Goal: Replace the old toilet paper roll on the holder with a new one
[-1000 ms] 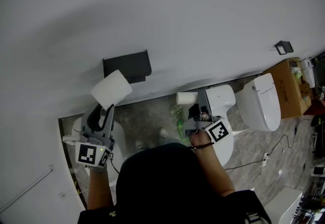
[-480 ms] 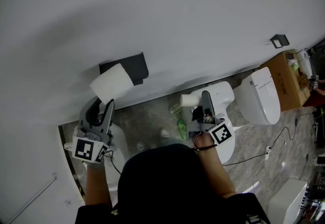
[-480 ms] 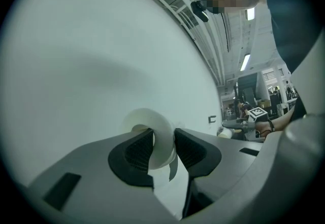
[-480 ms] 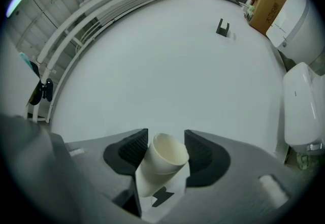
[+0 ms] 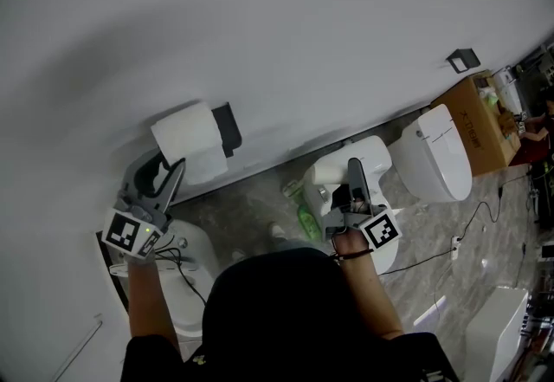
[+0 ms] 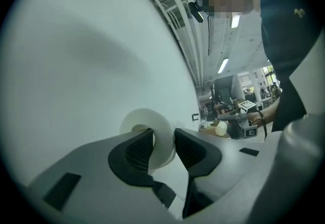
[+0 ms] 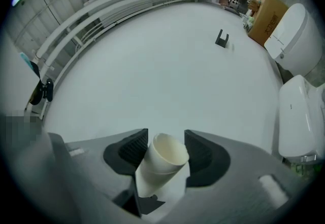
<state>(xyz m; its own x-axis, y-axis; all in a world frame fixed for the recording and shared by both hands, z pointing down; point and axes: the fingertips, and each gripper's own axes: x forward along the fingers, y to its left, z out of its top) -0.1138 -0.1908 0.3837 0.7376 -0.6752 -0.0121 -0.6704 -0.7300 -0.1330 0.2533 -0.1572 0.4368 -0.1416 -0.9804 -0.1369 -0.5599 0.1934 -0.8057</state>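
A full white toilet paper roll (image 5: 186, 145) is up against the white wall, covering most of the dark holder (image 5: 228, 127). My left gripper (image 5: 164, 174) is shut on the roll. In the left gripper view one pad (image 6: 138, 149) sits in the core of the roll (image 6: 152, 129) and the other presses its outside. My right gripper (image 5: 344, 185) hangs over a white toilet, shut on the old cardboard tube (image 7: 161, 161), which tilts between its pads. In the head view the tube is hard to pick out against the toilet.
A white toilet (image 5: 381, 159) stands under my right gripper, a second one (image 5: 433, 165) to its right, and another (image 5: 186, 259) below my left hand. A green bottle (image 5: 307, 220) lies on the floor. A cardboard box (image 5: 472, 116) and a small dark wall fitting (image 5: 463, 58) are at the right.
My left gripper has carried the new roll toward the wall, so the roll now covers most of the dark holder. My right gripper has barely shifted and keeps the tube.
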